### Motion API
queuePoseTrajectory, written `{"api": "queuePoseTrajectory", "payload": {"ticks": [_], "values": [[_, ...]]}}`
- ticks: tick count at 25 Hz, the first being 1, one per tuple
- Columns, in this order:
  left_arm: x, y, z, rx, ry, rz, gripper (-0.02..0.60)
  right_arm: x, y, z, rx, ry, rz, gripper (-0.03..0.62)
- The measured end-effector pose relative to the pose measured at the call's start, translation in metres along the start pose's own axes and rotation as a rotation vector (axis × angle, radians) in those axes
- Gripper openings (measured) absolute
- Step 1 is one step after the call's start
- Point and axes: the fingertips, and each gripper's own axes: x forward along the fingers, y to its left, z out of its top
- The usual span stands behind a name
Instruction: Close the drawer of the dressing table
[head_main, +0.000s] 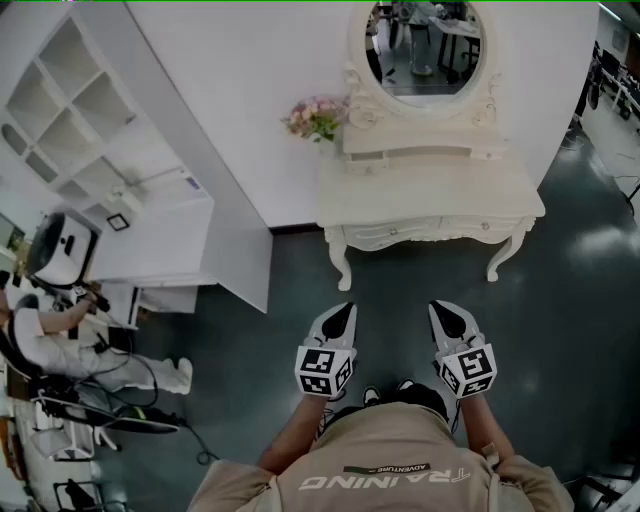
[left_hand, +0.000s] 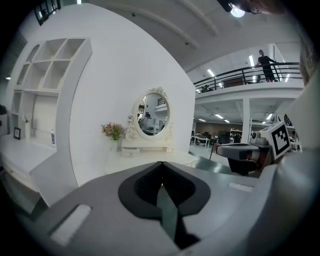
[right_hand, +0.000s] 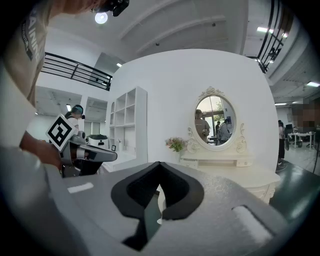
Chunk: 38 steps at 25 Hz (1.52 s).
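The white dressing table (head_main: 430, 185) stands against the wall, with an oval mirror (head_main: 425, 45) and pink flowers (head_main: 315, 117) at its left corner. Its drawer front (head_main: 430, 232) shows under the tabletop; how far it stands out I cannot tell. Both grippers hang over the dark floor, well short of the table and touching nothing. My left gripper (head_main: 345, 310) (left_hand: 161, 165) is shut and empty. My right gripper (head_main: 440, 308) (right_hand: 159, 165) is likewise shut and empty. The table (left_hand: 150, 157) (right_hand: 240, 172) lies ahead in both gripper views.
A tall white shelf unit (head_main: 90, 110) with a white counter (head_main: 165, 235) juts out from the wall at left. A seated person (head_main: 50, 340) and cables with stands (head_main: 100, 410) fill the lower left. Dark glossy floor (head_main: 560, 330) spreads before the table.
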Motion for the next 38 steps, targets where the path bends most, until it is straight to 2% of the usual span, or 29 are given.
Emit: {"api": "queuePoseTrajectory", "payload": {"ticks": [4, 12, 15, 22, 32, 38], "values": [[0.018, -0.003, 0.014, 0.052, 0.002, 0.015, 0.017, 0.012, -0.016, 0.016, -0.012, -0.026, 0.015, 0.002], [0.041, -0.01, 0.03, 0.014, -0.003, 0.032, 0.017, 0.017, -0.056, 0.036, -0.019, -0.072, -0.025, 0.002], [0.048, -0.023, 0.018, 0.046, 0.028, 0.039, 0.017, 0.014, -0.068, 0.023, -0.008, -0.045, -0.025, 0.002], [0.051, -0.041, -0.008, 0.008, 0.093, 0.044, 0.017, 0.008, -0.078, -0.009, 0.036, 0.003, -0.007, 0.002], [0.071, -0.016, -0.008, -0.025, 0.106, 0.079, 0.017, 0.037, -0.091, -0.015, 0.038, 0.004, 0.007, 0.003], [0.099, 0.009, 0.0, -0.094, 0.078, 0.075, 0.017, 0.065, -0.11, -0.001, 0.012, 0.008, -0.002, 0.003]]}}
